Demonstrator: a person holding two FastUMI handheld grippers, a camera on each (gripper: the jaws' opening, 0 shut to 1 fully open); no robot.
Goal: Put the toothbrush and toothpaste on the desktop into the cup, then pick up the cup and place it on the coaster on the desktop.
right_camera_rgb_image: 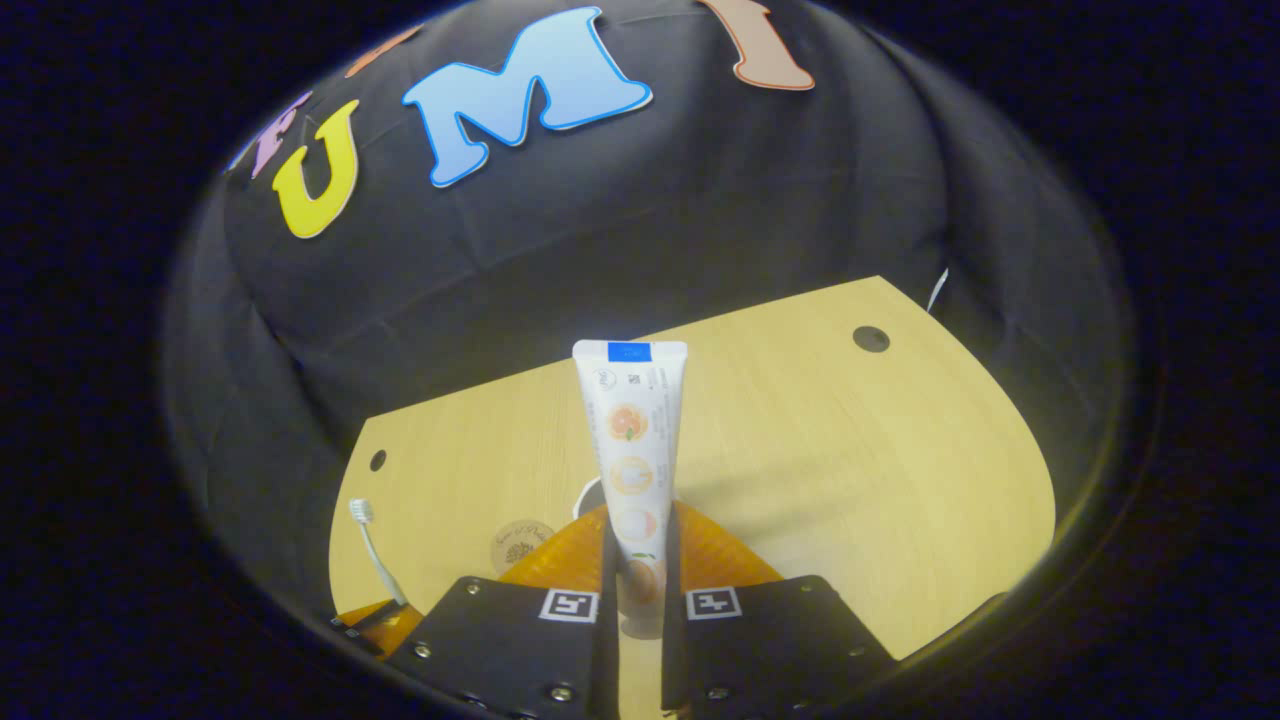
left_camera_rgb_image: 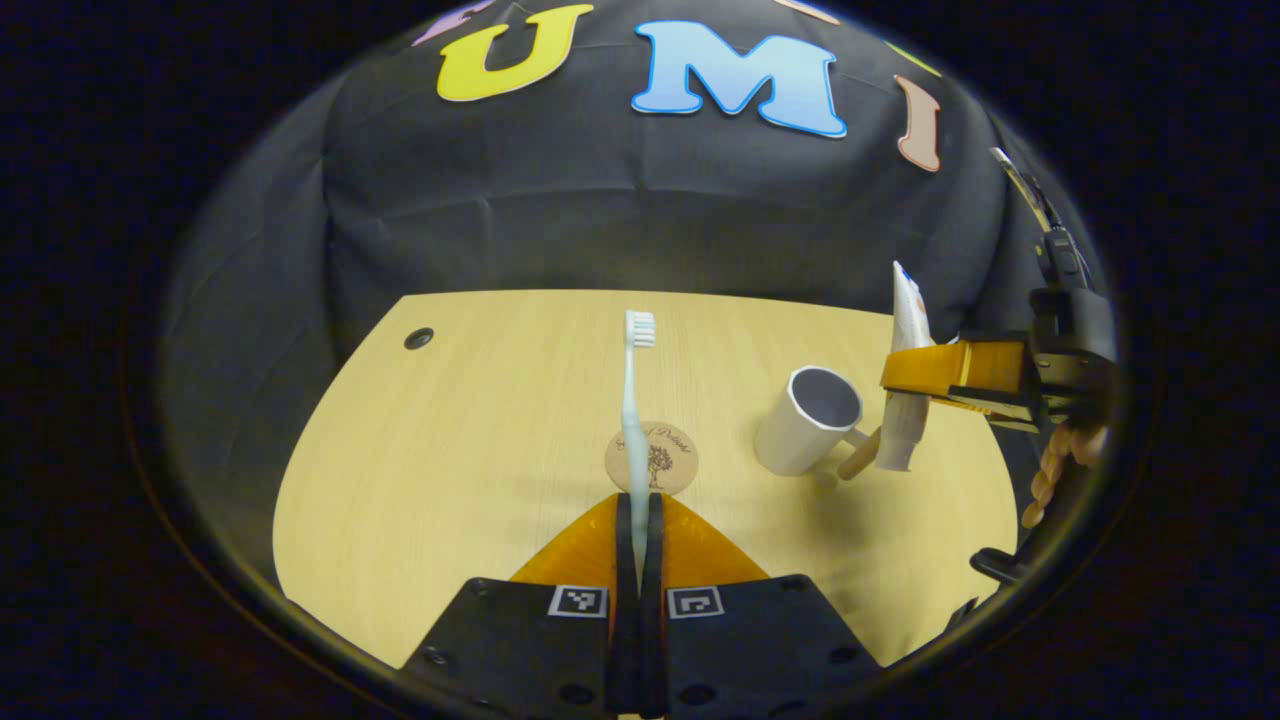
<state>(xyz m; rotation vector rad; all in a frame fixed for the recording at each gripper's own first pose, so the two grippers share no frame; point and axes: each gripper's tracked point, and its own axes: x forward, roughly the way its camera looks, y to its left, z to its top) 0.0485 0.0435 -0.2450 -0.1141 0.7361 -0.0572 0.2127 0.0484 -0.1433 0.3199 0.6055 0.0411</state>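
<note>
**Both items lifted, cup waiting**

Left gripper view: our left gripper [left_camera_rgb_image: 638,540] is clenched on the toothbrush [left_camera_rgb_image: 634,420], bristles up, above the coaster [left_camera_rgb_image: 668,458]. We judge it poised for the cup [left_camera_rgb_image: 808,420], just beside.

Right gripper view: our right gripper [right_camera_rgb_image: 640,570] clamps the toothpaste [right_camera_rgb_image: 630,440] upright, cap down, over the desktop [right_camera_rgb_image: 850,480].

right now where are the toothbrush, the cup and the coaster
toothbrush [left_camera_rgb_image: 631,420], left gripper view, on its handle
cup [left_camera_rgb_image: 800,432], left gripper view, on its outer wall
coaster [left_camera_rgb_image: 672,455], left gripper view, on its printed top
</note>
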